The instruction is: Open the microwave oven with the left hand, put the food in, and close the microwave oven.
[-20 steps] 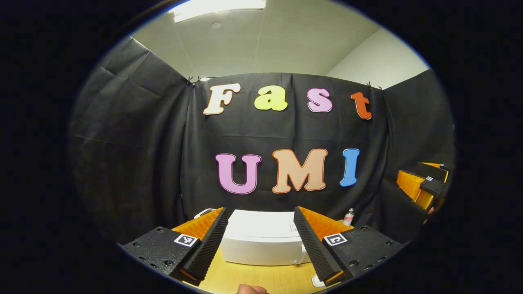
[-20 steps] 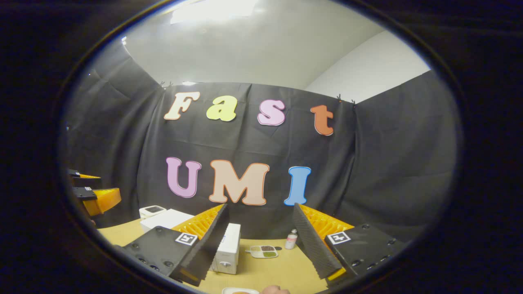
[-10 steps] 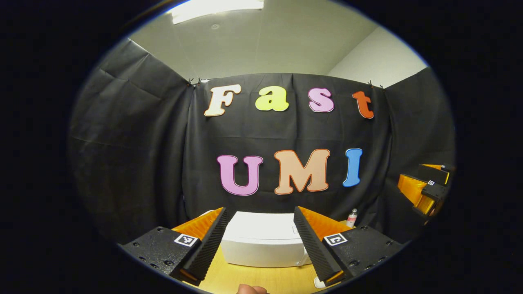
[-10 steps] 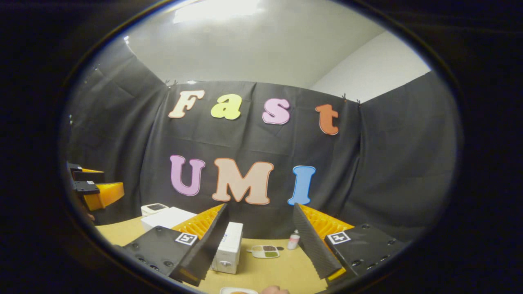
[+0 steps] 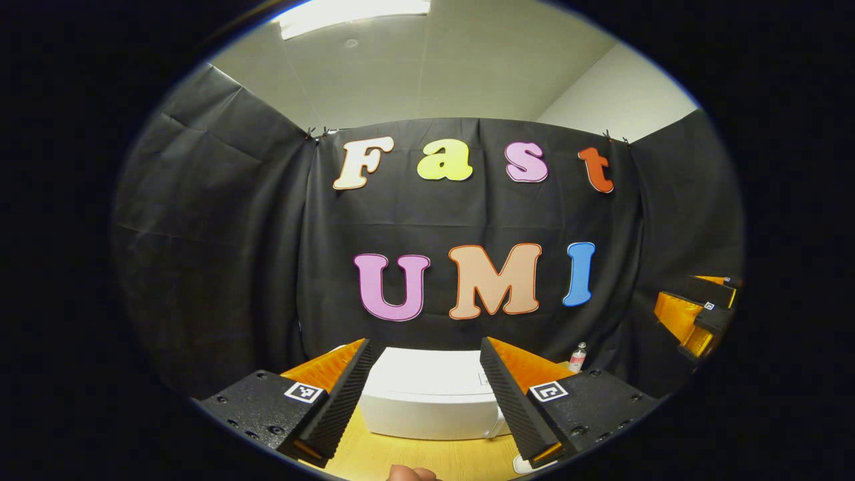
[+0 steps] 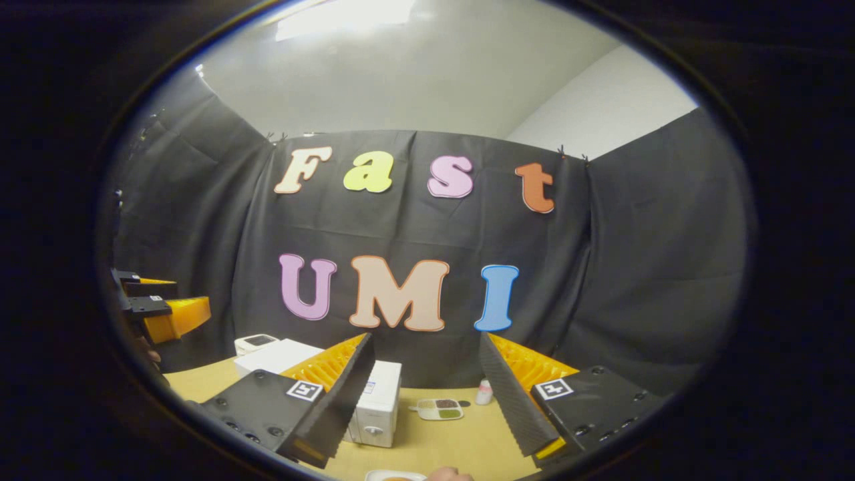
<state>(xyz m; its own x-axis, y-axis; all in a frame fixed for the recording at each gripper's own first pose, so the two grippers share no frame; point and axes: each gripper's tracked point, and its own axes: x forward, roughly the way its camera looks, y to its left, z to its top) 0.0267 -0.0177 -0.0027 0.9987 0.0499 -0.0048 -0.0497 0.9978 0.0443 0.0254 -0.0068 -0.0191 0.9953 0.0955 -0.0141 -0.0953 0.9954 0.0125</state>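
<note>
Microwave oven (image 5: 427, 394) sits white and boxy on the wooden table (image 5: 427, 457), straight ahead of my left gripper (image 5: 422, 394) in the left gripper view, framed between its two fingers, door shut as far as I can tell; my left gripper is spread wide and pinches nothing. In the right gripper view the same microwave oven (image 6: 377, 404) shows behind the left finger of my right gripper (image 6: 427, 394), which is also spread apart and empty; a small sticker on the oven's side is too small for me to read. Just right of the oven on the table (image 6: 454, 441) lies a small divided tray (image 6: 439, 409) with dark and green portions, and beyond that a small bottle (image 6: 485, 393) with a pink label I cannot read; behind the oven to its left stands a small white device (image 6: 257, 343). Square black-and-white marker tags (image 6: 304, 390) sit on the gripper bodies. Near the bottom edge, in front of the oven, I see the rim of a white plate (image 6: 394, 475) and a fingertip (image 6: 449, 475). Black cloth walls the booth behind the oven; above it a pale ceiling carries a light panel (image 5: 354, 8).
</note>
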